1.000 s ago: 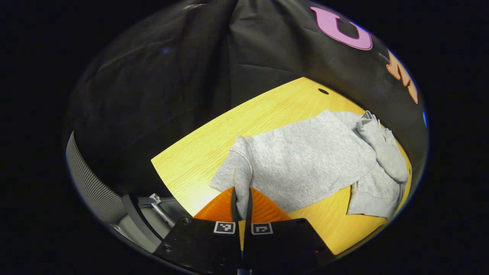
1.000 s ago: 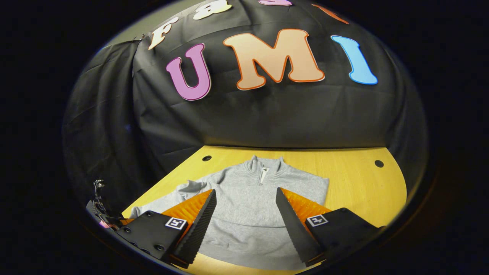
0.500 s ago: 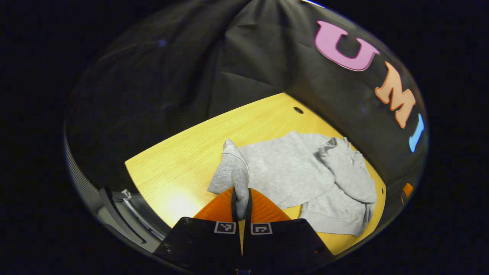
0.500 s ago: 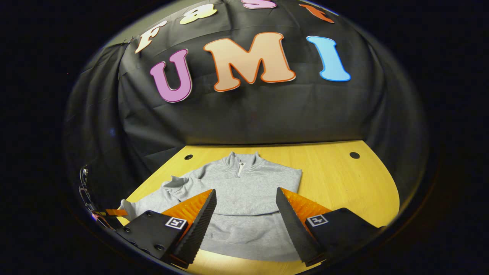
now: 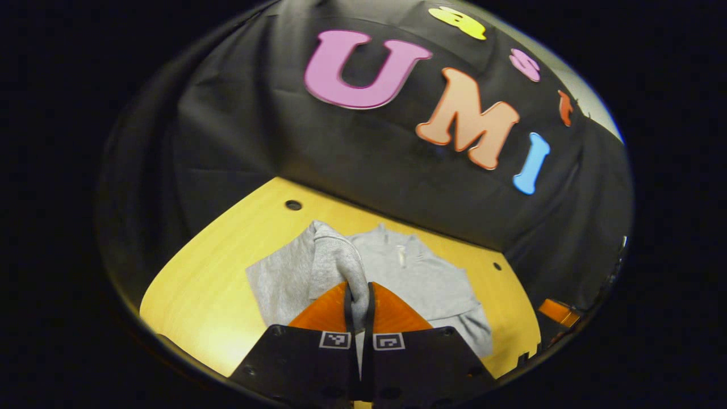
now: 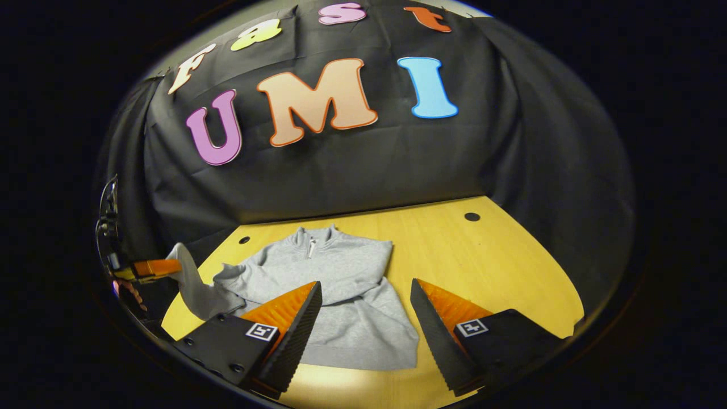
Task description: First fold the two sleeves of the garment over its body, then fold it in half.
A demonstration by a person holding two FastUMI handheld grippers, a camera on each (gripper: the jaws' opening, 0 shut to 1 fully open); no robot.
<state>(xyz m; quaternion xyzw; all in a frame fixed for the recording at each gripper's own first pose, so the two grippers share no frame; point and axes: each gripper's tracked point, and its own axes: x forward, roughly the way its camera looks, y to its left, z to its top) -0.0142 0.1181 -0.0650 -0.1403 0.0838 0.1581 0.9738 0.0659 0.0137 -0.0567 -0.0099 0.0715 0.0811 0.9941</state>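
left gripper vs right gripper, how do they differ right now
The left gripper is shut on the grey sleeve; the right gripper is open and holds nothing. The left gripper holds the sleeve up off the wooden table; the right gripper hovers above the sweatshirt. Both have ribbed orange fingers.

The garment (image 6: pixel 341 295) lies flat on the table (image 6: pixel 500 255), collar toward the booth wall (image 6: pixel 341 176). Its left sleeve (image 5: pixel 335 264) is raised above the garment's body, pinched in the left gripper (image 5: pixel 359 295). The right gripper (image 6: pixel 363 318) hovers over the garment's hem, fingers apart.
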